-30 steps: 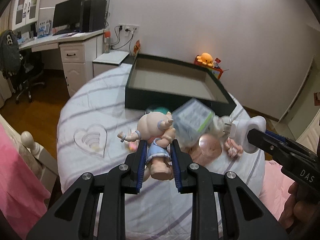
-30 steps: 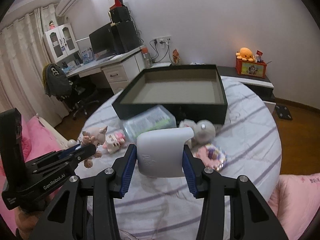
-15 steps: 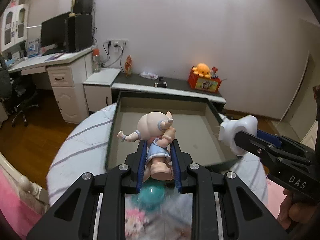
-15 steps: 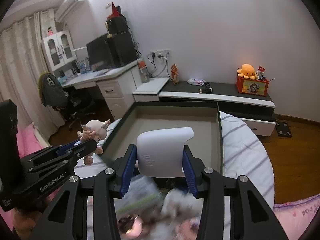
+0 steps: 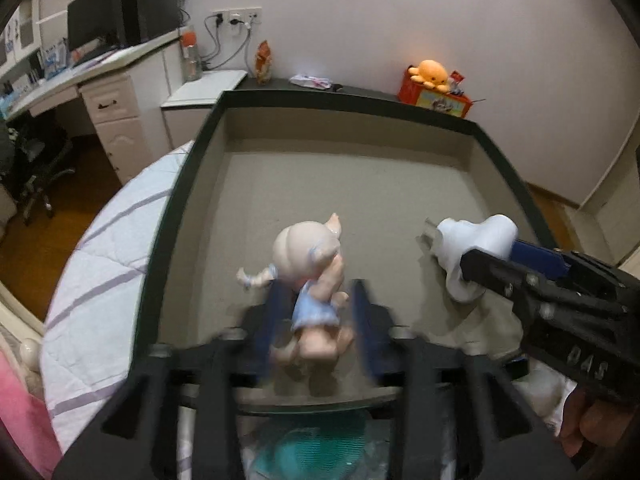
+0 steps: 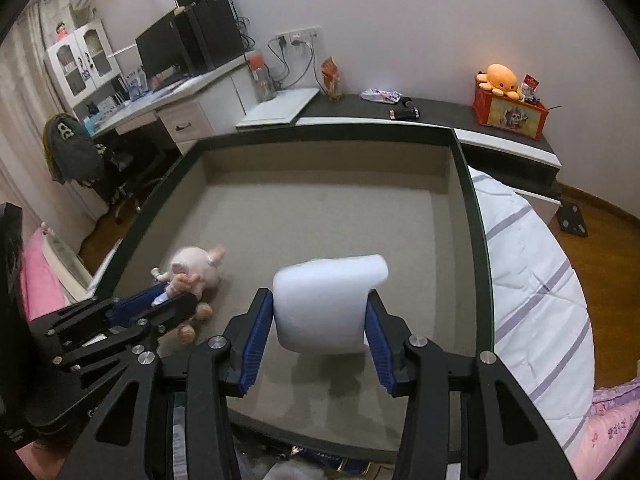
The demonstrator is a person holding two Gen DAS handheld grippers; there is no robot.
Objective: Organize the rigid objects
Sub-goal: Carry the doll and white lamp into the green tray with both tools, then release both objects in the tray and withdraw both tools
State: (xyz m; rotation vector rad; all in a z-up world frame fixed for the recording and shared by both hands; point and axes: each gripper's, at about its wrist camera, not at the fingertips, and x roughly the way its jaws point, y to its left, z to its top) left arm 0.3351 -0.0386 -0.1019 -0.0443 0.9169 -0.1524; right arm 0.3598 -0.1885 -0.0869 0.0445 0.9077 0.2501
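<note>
A dark box with a grey floor point(image 5: 360, 184) point(image 6: 320, 208) fills both views. A pink pig doll in a blue dress point(image 5: 312, 276) point(image 6: 192, 268) sits between the blue pads of my left gripper point(image 5: 318, 320), whose jaws stand apart with gaps at each side of the doll; the fingers are motion-blurred. My right gripper point(image 6: 320, 320) is over the box's near right part, and its pads sit at the sides of a white plug-in device point(image 6: 324, 304) point(image 5: 468, 256); a narrow gap shows at the right pad.
The box lies on a white striped quilt point(image 6: 532, 280). A teal item point(image 5: 312, 448) and other loose things lie in front of the box's near wall. Behind are a desk with monitor point(image 6: 172, 48) and a low shelf with an orange plush point(image 6: 500, 80).
Both grippers have moved forward from above the quilt's loose items to low inside the box. The left jaws have spread away from the doll. The right pads look slightly wider.
</note>
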